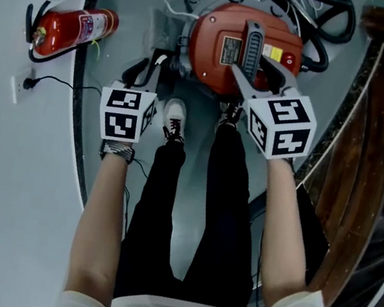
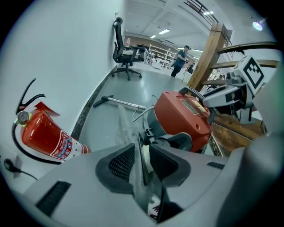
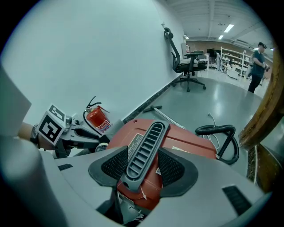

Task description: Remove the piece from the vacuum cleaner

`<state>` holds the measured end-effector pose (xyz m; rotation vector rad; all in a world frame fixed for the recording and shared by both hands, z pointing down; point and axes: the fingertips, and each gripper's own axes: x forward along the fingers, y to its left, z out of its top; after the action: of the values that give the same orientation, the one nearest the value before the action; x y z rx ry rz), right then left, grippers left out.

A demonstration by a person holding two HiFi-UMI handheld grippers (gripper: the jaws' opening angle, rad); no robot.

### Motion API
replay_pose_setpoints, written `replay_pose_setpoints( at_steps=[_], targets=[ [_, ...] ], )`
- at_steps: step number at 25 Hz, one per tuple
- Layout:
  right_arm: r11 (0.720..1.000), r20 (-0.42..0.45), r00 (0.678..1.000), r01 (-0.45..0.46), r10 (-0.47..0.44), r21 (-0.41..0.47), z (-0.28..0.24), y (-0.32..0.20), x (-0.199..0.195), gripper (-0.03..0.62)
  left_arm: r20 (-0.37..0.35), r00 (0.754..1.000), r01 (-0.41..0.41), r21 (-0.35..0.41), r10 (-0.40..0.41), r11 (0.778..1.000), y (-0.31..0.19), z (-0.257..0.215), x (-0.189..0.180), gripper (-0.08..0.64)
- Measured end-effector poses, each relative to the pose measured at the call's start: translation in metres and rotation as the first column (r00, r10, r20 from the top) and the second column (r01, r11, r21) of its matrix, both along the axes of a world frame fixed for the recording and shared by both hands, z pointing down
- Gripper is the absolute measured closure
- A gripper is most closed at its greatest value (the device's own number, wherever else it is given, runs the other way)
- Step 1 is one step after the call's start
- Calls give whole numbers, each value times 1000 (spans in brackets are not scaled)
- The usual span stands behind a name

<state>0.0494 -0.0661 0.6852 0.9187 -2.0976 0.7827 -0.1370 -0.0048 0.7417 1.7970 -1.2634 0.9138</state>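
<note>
A red vacuum cleaner (image 1: 229, 49) stands on the grey floor in front of the person's feet. My right gripper (image 1: 259, 73) is shut on its ribbed grey carrying handle (image 3: 144, 150), which runs between both pads. My left gripper (image 1: 155, 69) is at the cleaner's left side, by the grey fittings there. In the left gripper view a thin dark flat piece (image 2: 141, 155) stands upright between the pads, with a translucent plastic sheet (image 2: 124, 126) beside it. A gap shows between the piece and the right pad, so the left gripper (image 2: 141, 164) is open around it.
A red fire extinguisher (image 1: 70, 28) lies by the wall at left, near a wall socket (image 1: 24, 83). A black hose (image 1: 326, 18) coils behind the cleaner. Wooden stair rails (image 1: 370, 144) stand at right. A metal tube (image 2: 120, 103) lies on the floor farther off.
</note>
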Motion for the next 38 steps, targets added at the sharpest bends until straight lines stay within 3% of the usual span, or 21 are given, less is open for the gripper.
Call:
replay_pose_setpoints(
  at_steps=[5, 9, 16, 26, 38],
  targets=[
    [1000, -2, 1000, 3, -3, -10, 1, 1, -1, 368, -1, 1000, 9, -33, -9, 999, -15, 4, 4, 443],
    [1000, 0, 1000, 1, -1, -7, 0, 1, -2, 368, 3, 999, 35, -36, -35, 999, -16, 8, 2, 482],
    [1000, 3, 1000, 5, -5, -8, 2, 1, -3, 368, 23, 1000, 13, -40, -12, 999, -15, 9, 6, 528],
    [1000, 0, 1000, 25, -25, -11, 3, 1, -5, 364, 18, 991, 131, -28, -130, 991, -13, 9, 0, 532],
    [1000, 9, 1000, 19, -19, -20, 6, 2, -5, 364, -10, 982, 187, -47, -187, 981, -12, 9, -6, 532]
  ],
)
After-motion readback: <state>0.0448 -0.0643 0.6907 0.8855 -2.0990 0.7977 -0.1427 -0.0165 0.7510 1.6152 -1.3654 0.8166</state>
